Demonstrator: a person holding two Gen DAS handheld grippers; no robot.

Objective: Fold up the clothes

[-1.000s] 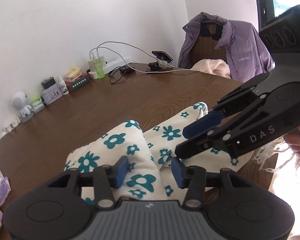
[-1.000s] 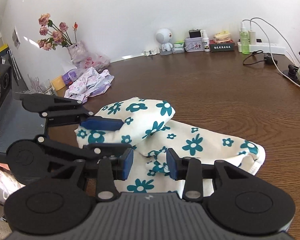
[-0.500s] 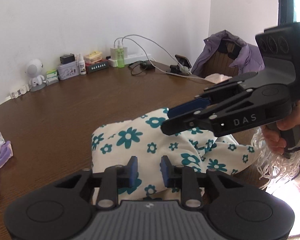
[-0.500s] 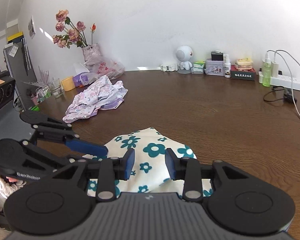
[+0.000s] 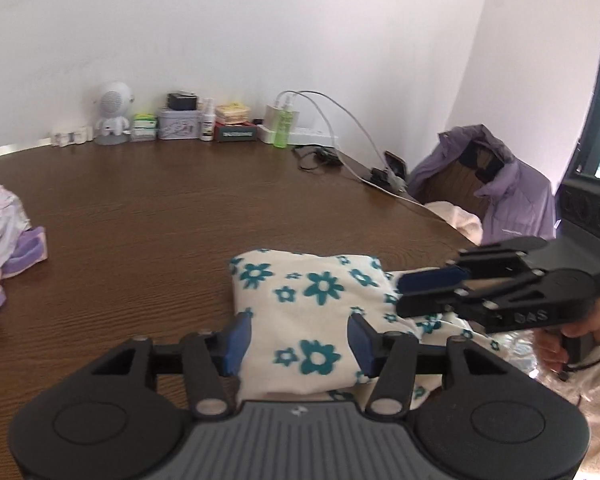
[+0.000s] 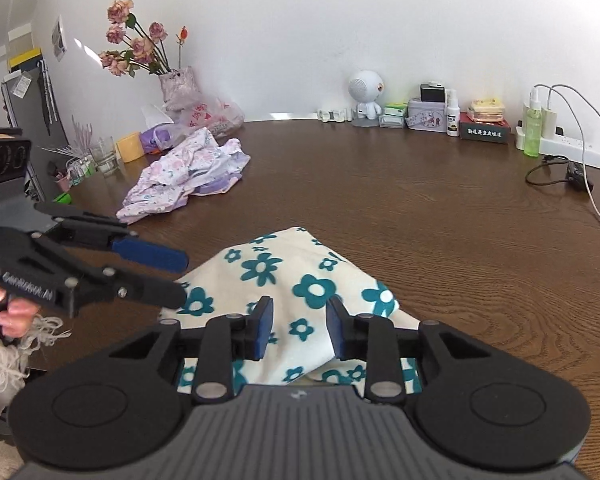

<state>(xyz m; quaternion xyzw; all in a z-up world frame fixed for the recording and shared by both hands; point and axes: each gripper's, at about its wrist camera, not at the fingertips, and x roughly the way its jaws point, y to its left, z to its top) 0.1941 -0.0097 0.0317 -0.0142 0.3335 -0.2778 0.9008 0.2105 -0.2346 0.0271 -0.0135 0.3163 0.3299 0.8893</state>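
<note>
Both grippers angled down over floral garment [image 5: 300, 300]; left gripper [image 5: 298, 338] opening, right gripper [image 6: 299, 330] part-open, neither pinching cloth

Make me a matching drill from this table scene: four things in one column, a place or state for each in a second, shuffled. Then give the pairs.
1. cream garment with teal flowers
2. crumpled lilac floral garment
3. purple jacket
4. green spray bottle

a. draped over a chair
b. beside the white power strip
c. folded, near table edge
d. in a heap, unfolded

Pairs: 1-c, 2-d, 3-a, 4-b
</note>
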